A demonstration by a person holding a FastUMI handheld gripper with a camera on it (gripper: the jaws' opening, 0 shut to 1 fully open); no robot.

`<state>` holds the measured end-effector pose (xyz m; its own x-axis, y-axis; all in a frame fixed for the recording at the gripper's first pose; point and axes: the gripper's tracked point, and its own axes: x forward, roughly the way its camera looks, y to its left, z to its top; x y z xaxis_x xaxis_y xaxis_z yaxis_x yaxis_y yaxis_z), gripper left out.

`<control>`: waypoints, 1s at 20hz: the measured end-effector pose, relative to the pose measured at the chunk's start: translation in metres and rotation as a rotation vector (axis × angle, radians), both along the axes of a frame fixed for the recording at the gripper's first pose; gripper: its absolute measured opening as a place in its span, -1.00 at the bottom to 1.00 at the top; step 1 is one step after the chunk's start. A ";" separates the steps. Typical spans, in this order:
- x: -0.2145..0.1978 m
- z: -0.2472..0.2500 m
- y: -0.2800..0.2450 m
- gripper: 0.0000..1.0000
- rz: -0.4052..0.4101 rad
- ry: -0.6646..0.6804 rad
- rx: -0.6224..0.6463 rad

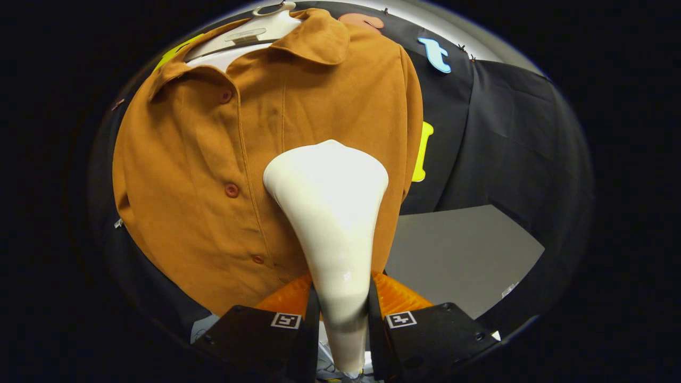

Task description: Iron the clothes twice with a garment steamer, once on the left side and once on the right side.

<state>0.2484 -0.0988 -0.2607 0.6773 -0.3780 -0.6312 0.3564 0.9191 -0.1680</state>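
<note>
An orange-brown buttoned shirt (213,159) hangs on a white hanger (250,34) against the black booth wall. A white garment steamer (330,213) stands upright between my fingers, its wide head up against the shirt's right half, just right of the button row. My gripper (342,314) is shut on the steamer's narrow handle, both fingers pressing its sides. The steamer's head hides the part of the shirt behind it.
A grey table top (457,255) lies to the right of the shirt and beyond my fingers. Black cloth (511,138) closes off the back and right side. The shirt's lower hem ends just ahead of the fingers.
</note>
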 end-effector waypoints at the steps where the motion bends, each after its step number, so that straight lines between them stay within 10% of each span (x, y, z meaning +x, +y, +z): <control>1: -0.002 -0.005 -0.001 -0.14 -0.003 0.010 0.001; 20: -0.049 -0.102 -0.007 -0.14 -0.024 0.251 0.062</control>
<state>0.1991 -0.1058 -0.3622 0.4878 -0.3473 -0.8009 0.3330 0.9221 -0.1970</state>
